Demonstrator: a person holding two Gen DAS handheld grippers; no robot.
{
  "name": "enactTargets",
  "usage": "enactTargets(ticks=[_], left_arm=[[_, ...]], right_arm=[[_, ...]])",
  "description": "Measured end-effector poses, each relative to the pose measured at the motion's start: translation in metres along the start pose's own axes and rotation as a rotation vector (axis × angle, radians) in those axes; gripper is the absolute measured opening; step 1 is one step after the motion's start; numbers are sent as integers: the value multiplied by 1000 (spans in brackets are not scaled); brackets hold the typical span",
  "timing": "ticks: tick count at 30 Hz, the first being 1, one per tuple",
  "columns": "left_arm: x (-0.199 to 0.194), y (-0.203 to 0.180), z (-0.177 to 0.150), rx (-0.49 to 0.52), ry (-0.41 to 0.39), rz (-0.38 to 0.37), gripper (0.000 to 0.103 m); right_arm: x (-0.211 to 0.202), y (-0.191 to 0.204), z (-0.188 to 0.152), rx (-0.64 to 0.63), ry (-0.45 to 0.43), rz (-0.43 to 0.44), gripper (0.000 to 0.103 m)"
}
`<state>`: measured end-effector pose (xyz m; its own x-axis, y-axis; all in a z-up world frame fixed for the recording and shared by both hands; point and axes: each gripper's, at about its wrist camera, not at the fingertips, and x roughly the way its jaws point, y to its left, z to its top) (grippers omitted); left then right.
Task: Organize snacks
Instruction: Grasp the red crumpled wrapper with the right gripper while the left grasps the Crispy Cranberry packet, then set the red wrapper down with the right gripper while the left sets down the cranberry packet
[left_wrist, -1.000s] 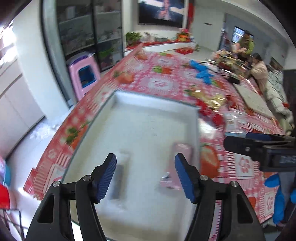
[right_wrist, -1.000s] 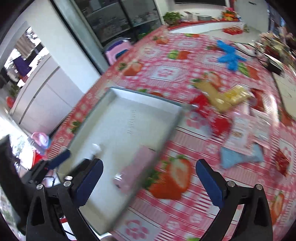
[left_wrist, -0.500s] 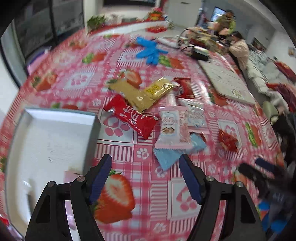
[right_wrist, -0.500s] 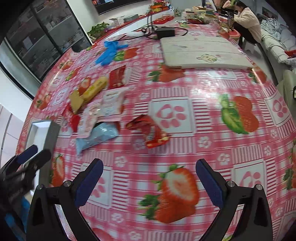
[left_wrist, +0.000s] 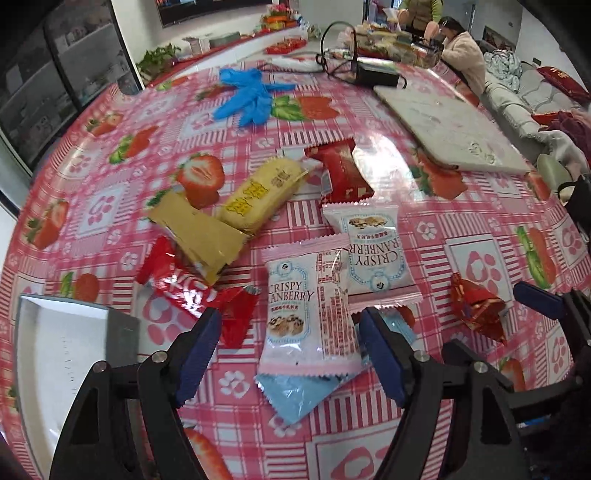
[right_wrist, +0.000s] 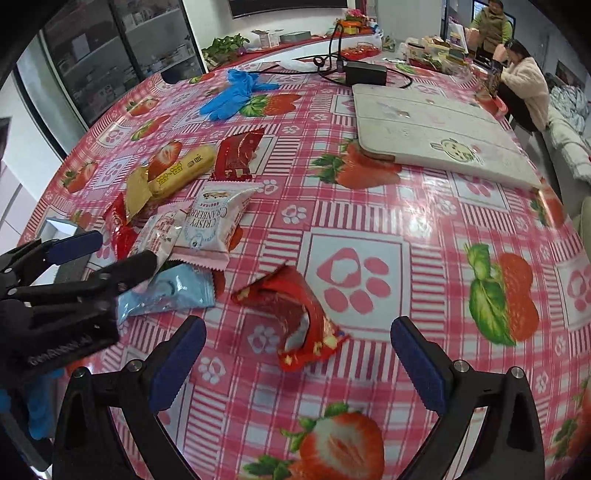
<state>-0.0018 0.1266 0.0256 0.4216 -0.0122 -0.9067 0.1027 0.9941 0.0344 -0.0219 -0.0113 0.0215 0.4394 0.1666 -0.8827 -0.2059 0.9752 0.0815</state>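
- Two pink cranberry packs (left_wrist: 308, 314) side by side mid-table, the near one overlapping a light-blue pack (left_wrist: 295, 391).
- Three red packs: one flat (left_wrist: 341, 171) far of the pile, one long (left_wrist: 192, 291) at left under a gold wrapper (left_wrist: 195, 232), one crumpled (right_wrist: 295, 314) apart at right.
- One yellow pack (left_wrist: 262, 194), touching the gold wrapper's far end.
- One grey tray (left_wrist: 55, 354) at near left on the strawberry tablecloth (right_wrist: 369, 236); contents not visible here.
- One bunch of blue gloves (left_wrist: 247, 96) far off; one white board (right_wrist: 432, 125) far right.
- Left gripper (left_wrist: 288, 354): jaws wide apart, empty, straddling the near cranberry pack's lower end without pressing it.
- Right gripper (right_wrist: 297, 369): spread wide, grasping nothing, framing the crumpled red pack, not touching.
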Motion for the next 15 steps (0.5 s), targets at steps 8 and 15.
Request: enactTargets(ticks=[8, 15], left_arm=[[6, 2, 1, -48, 8, -73, 45], [-50, 8, -37, -46, -92, -36, 45]], right_arm=[[9, 6, 9, -72, -13, -43, 29], [-14, -12, -10, 0, -14, 5, 29]])
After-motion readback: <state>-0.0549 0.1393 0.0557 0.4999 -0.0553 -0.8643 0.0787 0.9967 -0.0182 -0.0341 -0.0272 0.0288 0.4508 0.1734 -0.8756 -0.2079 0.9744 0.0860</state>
